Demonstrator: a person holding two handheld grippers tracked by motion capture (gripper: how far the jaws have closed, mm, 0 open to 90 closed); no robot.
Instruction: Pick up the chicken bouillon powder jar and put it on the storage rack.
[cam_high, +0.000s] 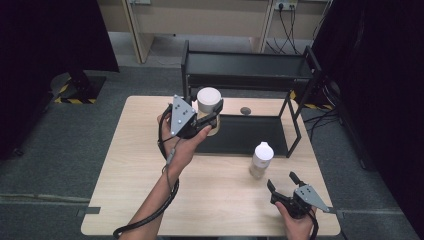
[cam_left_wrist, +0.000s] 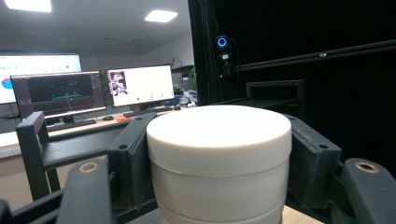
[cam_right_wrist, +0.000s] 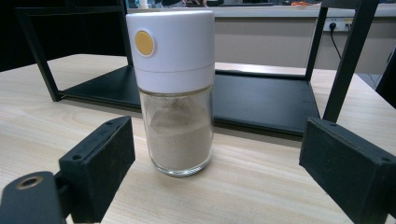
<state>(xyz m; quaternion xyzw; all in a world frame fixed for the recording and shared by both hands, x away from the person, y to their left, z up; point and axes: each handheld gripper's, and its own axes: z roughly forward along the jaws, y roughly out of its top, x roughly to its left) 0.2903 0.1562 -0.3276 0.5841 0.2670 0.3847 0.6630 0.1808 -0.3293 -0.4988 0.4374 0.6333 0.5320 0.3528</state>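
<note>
A jar with a wide white lid (cam_high: 208, 97) sits between the jaws of my left gripper (cam_high: 207, 117), which is shut on it at the left end of the black rack's lower board (cam_high: 250, 135). In the left gripper view the jar (cam_left_wrist: 219, 154) is pressed by both pads (cam_left_wrist: 133, 158); I cannot tell whether it rests on anything. A glass shaker with a white cap and beige powder (cam_high: 261, 160) stands upright on the table in front of the rack. My right gripper (cam_high: 282, 182) is open just short of it. In the right gripper view the shaker (cam_right_wrist: 175, 93) stands beyond the spread jaws, untouched.
The black two-tier rack (cam_high: 250, 65) stands at the table's back, its posts (cam_high: 295, 125) close to the shaker. A small dark round thing (cam_high: 245, 110) lies on the table under the upper shelf. The wooden table (cam_high: 140, 175) has free room at left and front.
</note>
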